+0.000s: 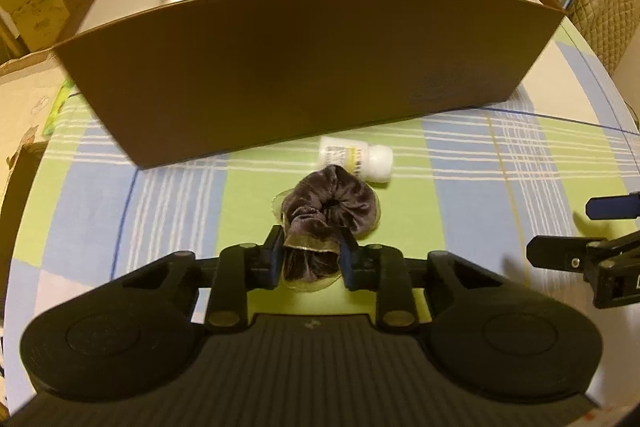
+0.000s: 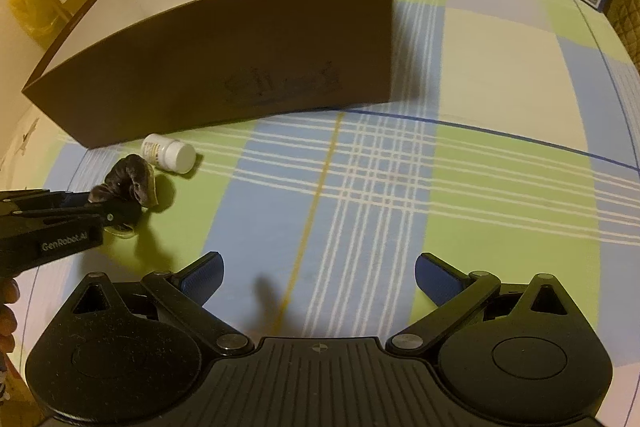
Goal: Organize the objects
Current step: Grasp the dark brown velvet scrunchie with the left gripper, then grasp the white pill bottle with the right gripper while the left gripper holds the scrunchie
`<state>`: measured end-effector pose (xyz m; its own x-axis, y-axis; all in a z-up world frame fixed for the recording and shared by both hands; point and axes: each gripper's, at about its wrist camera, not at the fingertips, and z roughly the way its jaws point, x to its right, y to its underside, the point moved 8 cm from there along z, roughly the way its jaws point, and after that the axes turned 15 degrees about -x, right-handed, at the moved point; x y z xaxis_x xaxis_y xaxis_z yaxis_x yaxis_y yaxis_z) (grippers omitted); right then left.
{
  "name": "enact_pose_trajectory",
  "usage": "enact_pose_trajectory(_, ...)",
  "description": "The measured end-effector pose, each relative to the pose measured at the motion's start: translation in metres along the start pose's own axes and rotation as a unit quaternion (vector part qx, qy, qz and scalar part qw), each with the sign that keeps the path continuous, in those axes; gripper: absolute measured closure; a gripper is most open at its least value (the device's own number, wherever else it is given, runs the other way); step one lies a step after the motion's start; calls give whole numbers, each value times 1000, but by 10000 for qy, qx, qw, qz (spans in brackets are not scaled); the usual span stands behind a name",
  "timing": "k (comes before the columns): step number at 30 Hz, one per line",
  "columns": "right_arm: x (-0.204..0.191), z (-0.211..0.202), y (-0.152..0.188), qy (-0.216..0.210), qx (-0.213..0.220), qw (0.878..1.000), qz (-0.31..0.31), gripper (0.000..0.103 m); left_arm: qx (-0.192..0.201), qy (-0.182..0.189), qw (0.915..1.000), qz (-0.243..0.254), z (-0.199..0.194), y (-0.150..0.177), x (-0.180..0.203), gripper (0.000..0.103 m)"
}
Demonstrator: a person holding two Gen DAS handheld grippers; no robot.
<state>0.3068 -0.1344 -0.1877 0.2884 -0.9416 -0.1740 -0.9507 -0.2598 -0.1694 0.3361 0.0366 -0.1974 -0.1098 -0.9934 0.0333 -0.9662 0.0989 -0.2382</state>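
Left gripper tight on the purple scrunchie — right gripper wide apart, holding nothing — brown box just behind.

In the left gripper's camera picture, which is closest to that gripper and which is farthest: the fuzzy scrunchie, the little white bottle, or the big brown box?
1. Scrunchie: nearest, pinched between the left gripper fingers.
2. White bottle: next, lying on its side just behind the scrunchie.
3. Brown box: farthest, standing behind the bottle across the checked tablecloth.
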Motion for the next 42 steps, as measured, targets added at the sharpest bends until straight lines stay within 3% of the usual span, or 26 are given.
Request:
enact_pose_trajectory(9, -43, 8, -15, -288, 87, 9985, -450, 13, 35, -229, 9973, -691, -8, 7, -51, 80)
enact_pose_trajectory(17, -85, 15, -48, -379, 262, 9963, -728, 20, 114, -350, 9929, -1135, -15, 8, -86, 80)
enact_pose_trajectory(25, -108, 37, -71, -502, 98, 9983, -282, 34, 131, -282, 9919, -1231, -16, 7, -96, 80)
enact_pose_trajectory(31, -114, 46, -78, -411, 171, 9989, -122, 39, 102, -228, 9917, -1261, -12, 7, -101, 80)
enact_pose_trajectory(37, -117, 52, -81, -247, 259, 9992, -178, 55, 91, -203, 9923, -1222, -9, 4, -102, 79)
enact_pose_trajectory(42, -117, 52, -79, -218, 310, 9985, -399, 59, 78, -205, 9927, -1185, -8, 4, -102, 79)
